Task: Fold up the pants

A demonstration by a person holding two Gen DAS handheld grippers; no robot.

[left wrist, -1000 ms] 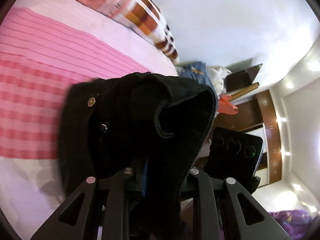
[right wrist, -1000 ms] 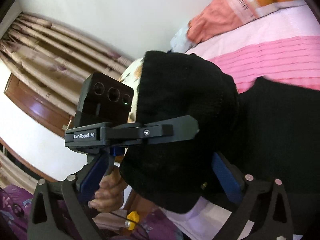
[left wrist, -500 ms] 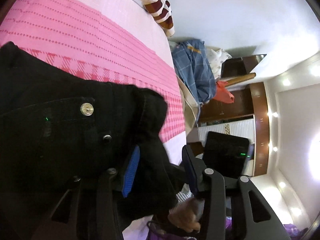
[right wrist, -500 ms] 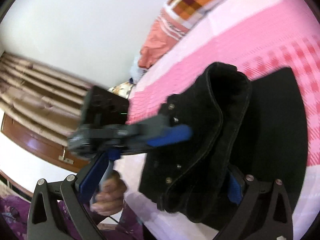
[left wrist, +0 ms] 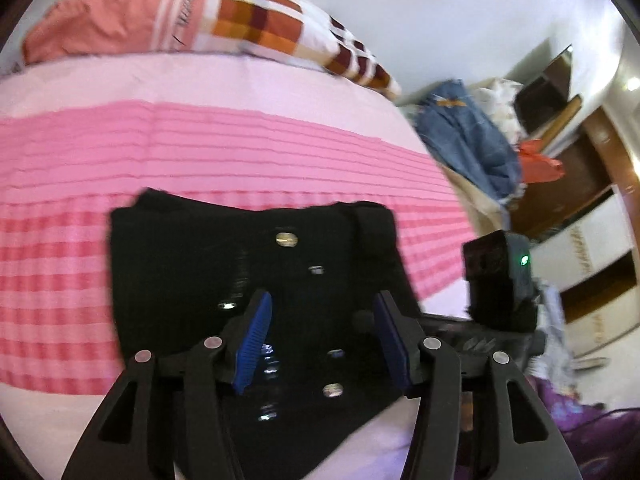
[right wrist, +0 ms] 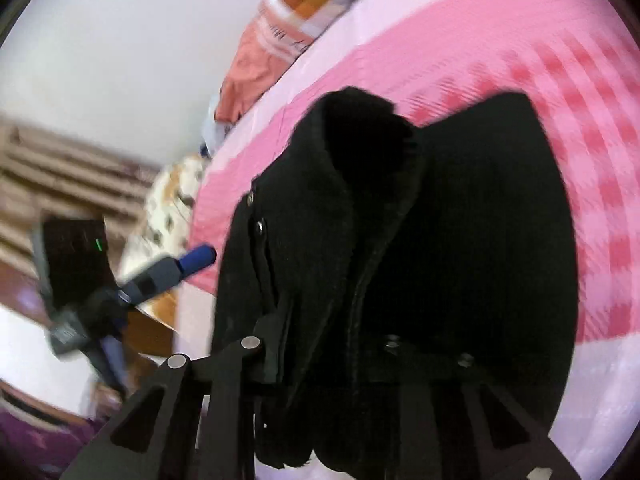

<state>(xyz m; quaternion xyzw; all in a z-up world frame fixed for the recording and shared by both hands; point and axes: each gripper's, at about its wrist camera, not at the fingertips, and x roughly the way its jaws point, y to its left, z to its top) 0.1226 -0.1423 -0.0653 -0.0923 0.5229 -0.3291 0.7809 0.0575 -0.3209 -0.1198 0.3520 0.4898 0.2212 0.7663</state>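
**Pants laid down, fold barely begun**

The pink striped bed [left wrist: 200,152] carries my black pants [left wrist: 192,264], waist end toward me. Most lies flat; folding remains. No containers show. My right gripper [right wrist: 332,364] is clamped on a raised waistband bunch. My left gripper [left wrist: 320,340] hangs above, fingers apart, holding nothing.

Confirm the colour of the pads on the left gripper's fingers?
Blue, ribbed pads on black fingers; clearest in the left wrist view, where the left gripper is open over the black pants.
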